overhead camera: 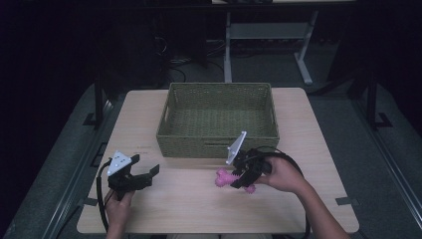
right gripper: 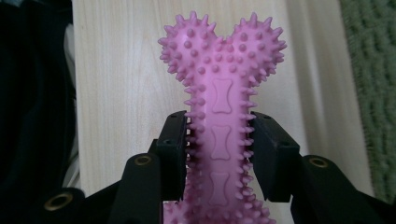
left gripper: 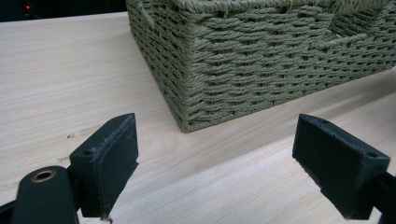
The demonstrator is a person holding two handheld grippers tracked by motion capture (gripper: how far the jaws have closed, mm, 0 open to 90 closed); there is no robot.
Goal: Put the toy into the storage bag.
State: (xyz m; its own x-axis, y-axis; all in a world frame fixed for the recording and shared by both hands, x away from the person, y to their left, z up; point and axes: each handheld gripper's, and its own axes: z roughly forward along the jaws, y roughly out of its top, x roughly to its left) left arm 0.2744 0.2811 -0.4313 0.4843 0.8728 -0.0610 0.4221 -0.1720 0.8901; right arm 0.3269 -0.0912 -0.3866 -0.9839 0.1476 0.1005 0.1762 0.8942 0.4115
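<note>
Now pink bone toy (right gripper: 219, 116) in right claw (right gripper: 219, 149)

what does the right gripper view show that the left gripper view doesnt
Right gripper view alone: a pink spiky bone toy clamped by its shaft in the right gripper, one knobbed end sticking out past the jaws.

Left gripper view alone: the left gripper, its jaws wide apart with nothing between them, facing a near corner of the basket.

Both: the light wooden table and the green woven basket, which in the right gripper view is just a strip at the right edge.

Spiky pink rubbery bone toy (right gripper: 219, 107), rough woven basket (left gripper: 261, 60), matt wooden table (left gripper: 60, 79)
</note>
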